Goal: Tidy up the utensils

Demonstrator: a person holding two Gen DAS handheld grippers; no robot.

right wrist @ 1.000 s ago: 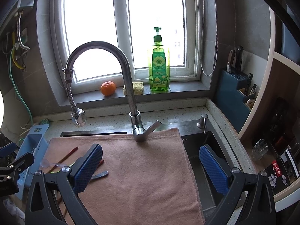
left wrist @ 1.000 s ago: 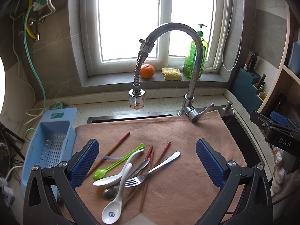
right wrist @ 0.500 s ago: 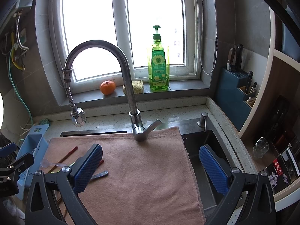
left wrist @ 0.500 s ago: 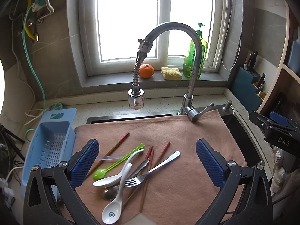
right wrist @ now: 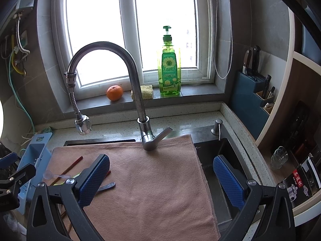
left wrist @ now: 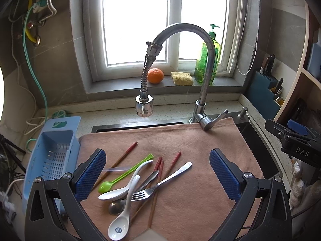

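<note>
A pile of utensils lies on a pink towel (left wrist: 200, 144) over the sink: a metal fork (left wrist: 160, 182), two white ceramic spoons (left wrist: 125, 206), a green plastic spoon (left wrist: 124, 174), a metal spoon (left wrist: 118, 206), a clear plastic spoon (left wrist: 118, 168) and several red-brown chopsticks (left wrist: 126, 153). My left gripper (left wrist: 157, 172) is open and empty above the pile. My right gripper (right wrist: 160, 178) is open and empty over the bare right part of the towel (right wrist: 156, 180); the utensils (right wrist: 106, 186) peek out behind its left finger.
A light blue slotted caddy (left wrist: 52, 156) stands left of the towel. A tall faucet (left wrist: 204, 92) rises behind it. An orange (left wrist: 155, 75), sponge (left wrist: 182, 78) and green soap bottle (right wrist: 169, 70) sit on the sill. A knife block (right wrist: 252, 100) is at the right.
Both views have shifted only slightly. Nothing was taken hold of or moved on the towel.
</note>
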